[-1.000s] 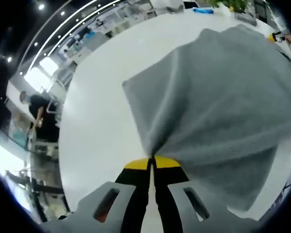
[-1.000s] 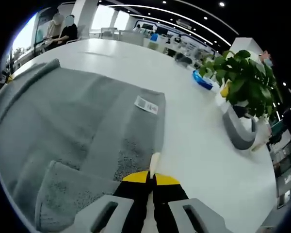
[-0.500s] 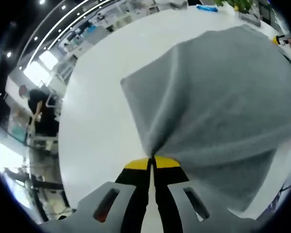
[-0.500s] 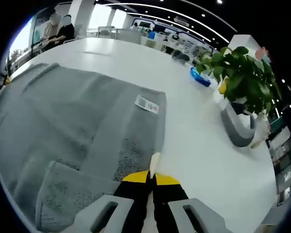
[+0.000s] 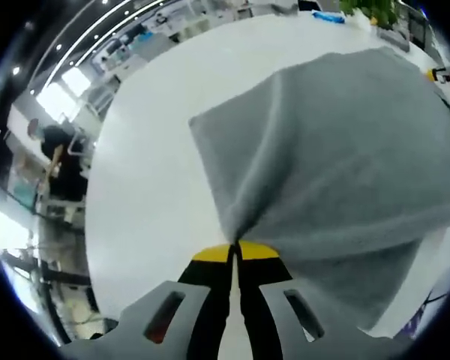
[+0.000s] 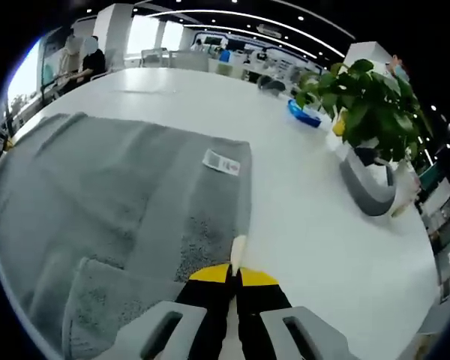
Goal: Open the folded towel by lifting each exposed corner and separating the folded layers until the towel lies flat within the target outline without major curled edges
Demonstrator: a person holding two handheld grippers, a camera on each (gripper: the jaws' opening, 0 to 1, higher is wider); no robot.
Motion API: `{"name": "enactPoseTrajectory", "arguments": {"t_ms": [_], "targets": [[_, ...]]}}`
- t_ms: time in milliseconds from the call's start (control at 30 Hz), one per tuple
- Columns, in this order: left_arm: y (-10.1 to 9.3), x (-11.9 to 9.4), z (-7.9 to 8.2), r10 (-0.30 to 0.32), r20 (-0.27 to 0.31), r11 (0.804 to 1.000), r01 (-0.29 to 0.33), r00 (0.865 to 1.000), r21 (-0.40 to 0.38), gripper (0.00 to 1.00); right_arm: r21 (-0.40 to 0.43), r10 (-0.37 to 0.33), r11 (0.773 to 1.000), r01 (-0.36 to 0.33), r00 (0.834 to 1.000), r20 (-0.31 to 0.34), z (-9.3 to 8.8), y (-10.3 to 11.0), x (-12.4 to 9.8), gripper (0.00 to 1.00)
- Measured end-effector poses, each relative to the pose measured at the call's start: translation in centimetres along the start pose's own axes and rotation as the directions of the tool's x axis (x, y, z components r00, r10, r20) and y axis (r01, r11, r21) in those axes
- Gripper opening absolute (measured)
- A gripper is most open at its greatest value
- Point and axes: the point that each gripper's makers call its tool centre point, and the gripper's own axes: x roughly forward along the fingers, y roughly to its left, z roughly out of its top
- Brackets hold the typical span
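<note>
Grey terry-cloth towel [image 5: 337,165], soft and thick, raised off the white counter [image 5: 150,187] at one corner, cloth gathered into pleats there and fanning outward. Elsewhere spread over the counter in long shallow ridges [image 6: 97,187], small white rectangular label [image 6: 220,161] near one edge, a folded-over layer showing coarser pile nearby. Probably not yet fully flat.

A leafy potted plant [image 6: 371,105] stands on the white table [image 6: 315,217] near what looks like a blue dish [image 6: 304,114].
</note>
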Motion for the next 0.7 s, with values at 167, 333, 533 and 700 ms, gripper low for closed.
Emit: {"name": "enactPoseTrajectory", "arguments": {"t_ms": [167,333,533,700], "targets": [[-0.1,0.2,0.1,-0.014,-0.053,1.000,0.015,0.999,0.025,0.01,-0.034,-0.013,0.999,0.012,0.999,-0.029,0.0,0.2,-0.1,0.00],[0.0,0.2,-0.2,-0.012,-0.051,0.999,0.014,0.999,0.035,0.01,0.016,-0.003,1.000,0.003,1.000,-0.023,-0.1,0.0,-0.1,0.00],[0.1,0.1,-0.3,-0.020,0.029,1.000,0.020,0.999,-0.005,0.01,0.059,0.021,0.998,-0.022,1.000,0.011,-0.1,0.0,-0.1,0.00],[0.1,0.0,-0.2,-0.010,0.056,0.999,0.013,0.998,-0.048,0.02,0.221,-0.011,0.975,0.008,1.000,0.014,-0.4,-0.9,-0.4,0.09]]}}
